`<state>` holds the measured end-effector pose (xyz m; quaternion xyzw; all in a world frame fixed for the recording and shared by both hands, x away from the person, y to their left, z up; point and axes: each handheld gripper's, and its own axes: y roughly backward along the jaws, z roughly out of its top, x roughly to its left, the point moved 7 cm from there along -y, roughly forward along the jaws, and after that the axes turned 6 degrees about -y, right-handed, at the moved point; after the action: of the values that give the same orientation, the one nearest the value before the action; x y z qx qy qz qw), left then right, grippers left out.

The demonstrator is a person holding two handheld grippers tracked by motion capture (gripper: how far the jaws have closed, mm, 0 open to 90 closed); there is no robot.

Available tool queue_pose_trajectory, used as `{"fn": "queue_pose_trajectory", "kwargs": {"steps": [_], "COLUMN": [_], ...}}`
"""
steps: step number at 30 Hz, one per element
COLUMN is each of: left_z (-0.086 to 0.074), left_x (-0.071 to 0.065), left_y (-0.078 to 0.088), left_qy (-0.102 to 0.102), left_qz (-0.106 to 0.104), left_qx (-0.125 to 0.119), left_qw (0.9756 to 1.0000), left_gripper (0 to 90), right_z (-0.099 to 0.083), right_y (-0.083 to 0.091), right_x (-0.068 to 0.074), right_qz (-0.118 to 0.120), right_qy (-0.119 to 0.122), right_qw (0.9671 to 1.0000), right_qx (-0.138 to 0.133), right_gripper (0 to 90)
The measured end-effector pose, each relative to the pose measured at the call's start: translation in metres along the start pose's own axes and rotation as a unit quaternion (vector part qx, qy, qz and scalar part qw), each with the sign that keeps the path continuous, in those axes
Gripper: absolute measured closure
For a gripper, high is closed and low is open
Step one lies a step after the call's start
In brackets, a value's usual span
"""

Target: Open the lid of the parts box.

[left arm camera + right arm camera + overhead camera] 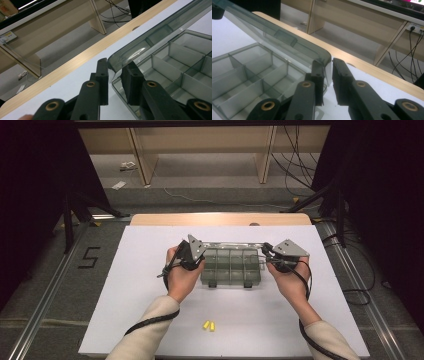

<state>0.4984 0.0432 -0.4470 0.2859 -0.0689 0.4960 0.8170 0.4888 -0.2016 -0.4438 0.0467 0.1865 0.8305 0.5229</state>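
A smoky clear compartment box point(231, 267) lies on the white table top with its lid point(232, 245) raised along the far side. My left gripper point(202, 255) is at the lid's left corner and my right gripper point(266, 251) at its right corner. In the left gripper view the lid point(155, 35) leans over the empty compartments point(175, 55), and my left gripper point(116, 62) is shut on its rounded corner. In the right gripper view my right gripper point(327, 62) pinches the other corner of the lid point(274, 30) above the box point(249, 72).
Two small yellow pieces point(208, 325) lie on the white sheet point(130, 295) near the front edge. A wooden strip point(220, 218) borders the far side. Beyond it are wooden shelf legs point(142, 165) and cables point(295, 165) on the floor.
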Motion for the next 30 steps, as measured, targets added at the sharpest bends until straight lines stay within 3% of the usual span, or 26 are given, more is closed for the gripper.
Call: {"fn": "queue_pose_trajectory", "kwargs": {"steps": [8, 9, 17, 19, 30], "left_z": [0.002, 0.003, 0.005, 0.005, 0.007], "left_x": [0.005, 0.006, 0.011, 0.014, 0.018], "left_y": [-0.002, -0.003, -0.004, -0.005, -0.010], "left_qy": [0.000, 0.020, 0.028, 0.041, 0.052], "left_qz": [-0.003, -0.010, -0.016, -0.019, -0.015], "left_qx": [-0.002, -0.006, -0.007, -0.007, -0.006], "left_qw": [1.0000, 0.9997, 0.9995, 0.9989, 0.9985], "left_gripper": [77.8, 77.8, 79.2, 81.8, 83.3], "right_z": [0.007, 0.008, 0.012, 0.012, 0.016], "right_y": [-0.007, -0.007, -0.011, -0.012, -0.016], "right_x": [-0.002, -0.002, -0.004, -0.005, -0.006], "right_qz": [-0.020, -0.022, -0.023, -0.022, -0.025], "right_qy": [-0.014, -0.017, -0.035, -0.040, -0.052], "right_qw": [0.9997, 0.9996, 0.9991, 0.9990, 0.9984], "right_qx": [-0.004, -0.003, -0.001, 0.001, 0.000], "right_gripper": [84.7, 84.9, 85.3, 85.3, 85.6]}}
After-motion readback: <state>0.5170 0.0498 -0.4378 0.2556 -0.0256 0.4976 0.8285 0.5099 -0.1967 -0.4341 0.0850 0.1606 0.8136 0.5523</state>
